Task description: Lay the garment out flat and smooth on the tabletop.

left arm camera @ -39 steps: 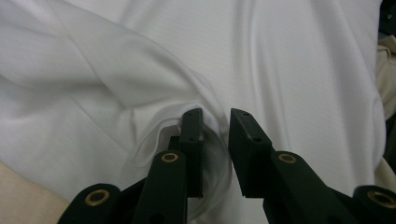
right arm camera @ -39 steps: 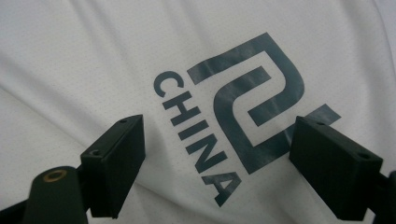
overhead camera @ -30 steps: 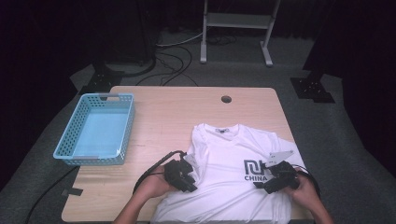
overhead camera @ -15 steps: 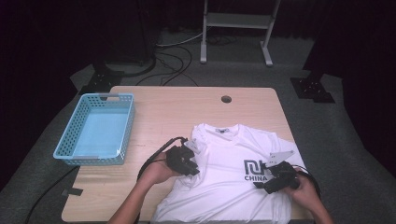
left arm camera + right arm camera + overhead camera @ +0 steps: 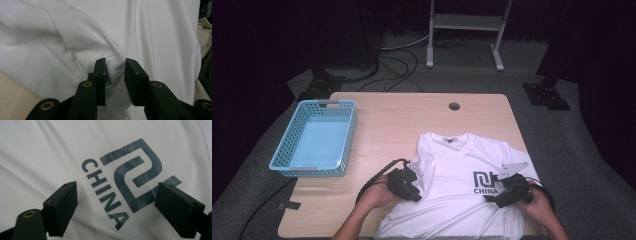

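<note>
A white T-shirt point(image 5: 452, 160) with a dark "CHINA" print point(image 5: 484, 182) lies spread on the near right of the wooden table point(image 5: 392, 120). My left gripper point(image 5: 412, 190) sits at the shirt's left edge. In the left gripper view its jaws point(image 5: 115, 75) pinch a bunched fold of the white fabric point(image 5: 113, 68); they have just eased open slightly with the fold still pressed between them. My right gripper point(image 5: 497, 200) rests over the shirt's right side. In the right gripper view it point(image 5: 122, 207) stands wide open above the print point(image 5: 130, 180), with nothing gripped.
A light blue plastic basket point(image 5: 347, 135) stands at the table's left. A round cable hole point(image 5: 454, 106) sits near the far edge. Bare wood lies between basket and shirt. Dark floor with cables and stand legs surrounds the table.
My left hand went up the picture along the shirt's edge, then came back down toward the near edge. The right hand kept still.
</note>
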### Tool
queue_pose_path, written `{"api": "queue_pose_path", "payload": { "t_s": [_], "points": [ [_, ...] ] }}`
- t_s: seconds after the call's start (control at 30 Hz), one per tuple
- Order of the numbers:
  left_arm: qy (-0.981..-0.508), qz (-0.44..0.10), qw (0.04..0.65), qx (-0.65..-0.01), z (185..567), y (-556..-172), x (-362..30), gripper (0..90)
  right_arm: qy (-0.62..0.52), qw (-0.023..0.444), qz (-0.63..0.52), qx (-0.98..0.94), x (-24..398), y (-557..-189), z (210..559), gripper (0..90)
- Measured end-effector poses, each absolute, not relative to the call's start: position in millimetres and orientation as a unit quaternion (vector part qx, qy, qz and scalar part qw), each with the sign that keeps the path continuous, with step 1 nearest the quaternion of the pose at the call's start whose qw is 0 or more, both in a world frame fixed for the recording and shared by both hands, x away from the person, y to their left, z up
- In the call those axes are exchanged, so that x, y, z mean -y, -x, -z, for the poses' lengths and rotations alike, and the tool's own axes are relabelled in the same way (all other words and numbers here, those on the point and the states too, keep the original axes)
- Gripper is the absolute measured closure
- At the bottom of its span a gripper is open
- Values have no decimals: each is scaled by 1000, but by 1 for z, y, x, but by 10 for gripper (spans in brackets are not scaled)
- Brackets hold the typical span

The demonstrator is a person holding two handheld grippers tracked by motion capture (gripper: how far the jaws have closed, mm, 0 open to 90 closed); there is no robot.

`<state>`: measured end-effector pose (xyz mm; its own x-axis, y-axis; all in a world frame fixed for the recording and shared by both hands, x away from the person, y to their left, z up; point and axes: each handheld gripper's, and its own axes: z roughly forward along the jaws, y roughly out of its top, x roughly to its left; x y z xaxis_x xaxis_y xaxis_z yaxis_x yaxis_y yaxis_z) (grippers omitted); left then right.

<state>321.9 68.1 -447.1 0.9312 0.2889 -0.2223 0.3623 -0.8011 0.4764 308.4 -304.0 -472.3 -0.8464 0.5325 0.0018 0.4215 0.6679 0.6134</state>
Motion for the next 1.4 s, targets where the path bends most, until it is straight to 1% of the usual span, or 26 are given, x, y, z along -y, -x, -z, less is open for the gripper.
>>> {"api": "queue_pose_path", "payload": {
  "t_s": [0.13,0.2,0.3,0.33,0.5,0.7,0.83,0.9,0.97,1.07,1.1,1.23,1.3,1.4],
  "points": [
    [-947,61,264,-174,441,-319,-70,619,-263,89,-311,-909,304,-308,472,177],
    [-946,49,271,-174,435,-320,-71,597,-263,89,-311,-909,304,-308,472,177],
    [-944,30,279,-174,424,-326,-73,596,-263,89,-310,-909,304,-308,472,177],
    [-943,25,282,-175,420,-329,-74,604,-263,89,-310,-909,304,-308,472,177],
    [-942,14,290,-167,411,-338,-71,699,-263,89,-311,-909,304,-308,472,177],
    [-954,36,256,-150,427,-345,-58,769,-263,89,-311,-909,304,-308,472,177],
    [-958,46,243,-146,442,-346,-54,778,-263,89,-312,-909,304,-308,472,177],
    [-959,45,238,-145,447,-346,-53,753,-262,89,-313,-908,304,-308,472,177],
    [-958,45,248,-139,448,-346,-53,722,-262,89,-314,-908,304,-308,473,177],
    [-959,36,248,-130,449,-345,-53,720,-262,90,-315,-908,305,-308,473,177],
    [-960,32,246,-126,449,-344,-53,735,-262,90,-316,-908,305,-308,473,177],
    [-963,19,241,-122,448,-343,-54,863,-262,91,-317,-907,305,-308,473,176],
    [-964,17,237,-118,448,-343,-54,887,-263,91,-318,-906,305,-307,473,176],
    [-966,8,232,-112,445,-342,-53,897,-263,91,-319,-906,305,-307,473,176]
  ]
}}
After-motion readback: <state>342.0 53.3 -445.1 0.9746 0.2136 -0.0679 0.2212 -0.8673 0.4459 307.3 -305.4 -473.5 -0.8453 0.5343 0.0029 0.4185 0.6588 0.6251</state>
